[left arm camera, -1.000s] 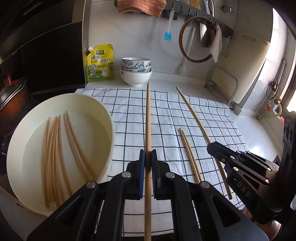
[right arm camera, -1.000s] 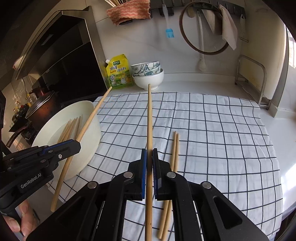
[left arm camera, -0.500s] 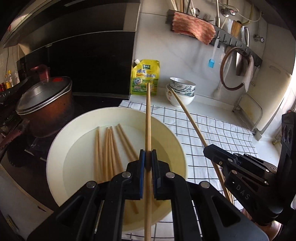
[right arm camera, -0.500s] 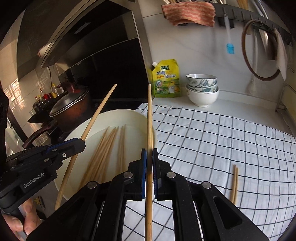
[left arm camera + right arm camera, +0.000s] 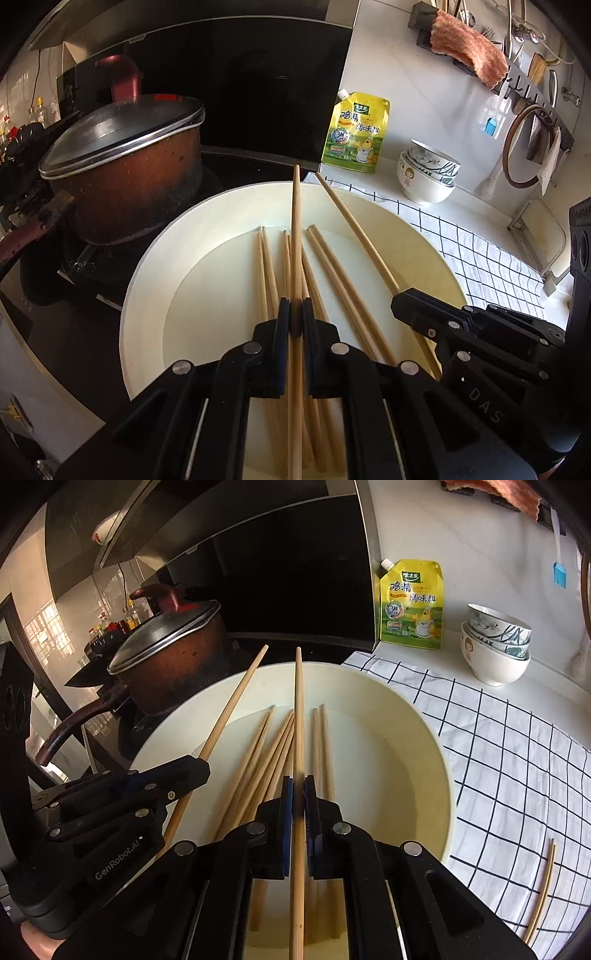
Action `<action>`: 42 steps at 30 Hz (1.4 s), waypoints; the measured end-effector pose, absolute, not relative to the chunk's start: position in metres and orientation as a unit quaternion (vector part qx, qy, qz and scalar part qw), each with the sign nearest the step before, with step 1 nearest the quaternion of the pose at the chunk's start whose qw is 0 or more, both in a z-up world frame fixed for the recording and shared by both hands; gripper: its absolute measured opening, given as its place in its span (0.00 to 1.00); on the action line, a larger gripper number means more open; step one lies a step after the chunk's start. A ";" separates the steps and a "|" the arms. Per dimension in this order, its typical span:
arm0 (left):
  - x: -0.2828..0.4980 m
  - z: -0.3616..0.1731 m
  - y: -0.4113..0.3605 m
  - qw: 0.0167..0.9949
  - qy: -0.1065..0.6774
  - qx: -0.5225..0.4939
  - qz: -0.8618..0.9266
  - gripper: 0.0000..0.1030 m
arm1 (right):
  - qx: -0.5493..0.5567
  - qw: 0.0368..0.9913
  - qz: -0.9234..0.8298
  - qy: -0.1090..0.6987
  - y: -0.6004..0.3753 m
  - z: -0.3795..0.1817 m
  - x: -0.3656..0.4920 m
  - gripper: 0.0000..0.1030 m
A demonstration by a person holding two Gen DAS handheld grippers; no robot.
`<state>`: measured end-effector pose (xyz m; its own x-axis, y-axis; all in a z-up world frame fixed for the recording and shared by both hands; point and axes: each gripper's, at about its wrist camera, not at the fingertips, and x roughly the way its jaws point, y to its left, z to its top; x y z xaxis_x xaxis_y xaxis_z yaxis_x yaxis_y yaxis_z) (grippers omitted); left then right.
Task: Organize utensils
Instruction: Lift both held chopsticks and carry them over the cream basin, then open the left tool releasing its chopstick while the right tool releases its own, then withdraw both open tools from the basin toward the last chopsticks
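Wooden chopsticks [image 5: 266,771] mostly in basin [image 5: 147,258]; L tongs [image 5: 295,317] & R tongs [image 5: 298,794] each pinch one above it; pair [image 5: 543,890] left on cloth [image 5: 517,760].

The white counter [image 5: 546,686] runs along the wall beside a dark stove [image 5: 236,162]. A white cloth with a black grid [image 5: 517,760] is spread over it. A cream basin [image 5: 424,738] sits at the cloth's stove-side edge, with loose chopsticks [image 5: 321,746] lying in its bottom. Two more chopsticks [image 5: 543,890] lie side by side on the cloth, well apart from the basin. Behind the cloth, on bare counter, stacked bowls [image 5: 495,650] stand next to an upright yellow pouch [image 5: 412,605]. A lidded brown pot [image 5: 122,173] stands on the stove.
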<state>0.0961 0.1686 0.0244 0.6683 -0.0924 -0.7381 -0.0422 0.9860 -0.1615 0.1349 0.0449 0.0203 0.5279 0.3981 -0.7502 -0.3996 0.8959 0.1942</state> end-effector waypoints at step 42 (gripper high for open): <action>0.053 0.035 0.092 0.913 0.394 -0.088 -0.065 0.51 | 0.048 0.912 0.083 0.398 -0.124 0.027 0.047 0.16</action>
<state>0.0535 0.0921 0.0346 0.6812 -0.1880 -0.7075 0.0500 0.9762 -0.2112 0.0470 -0.1242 0.0267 0.6690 0.1897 -0.7187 -0.1129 0.9816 0.1540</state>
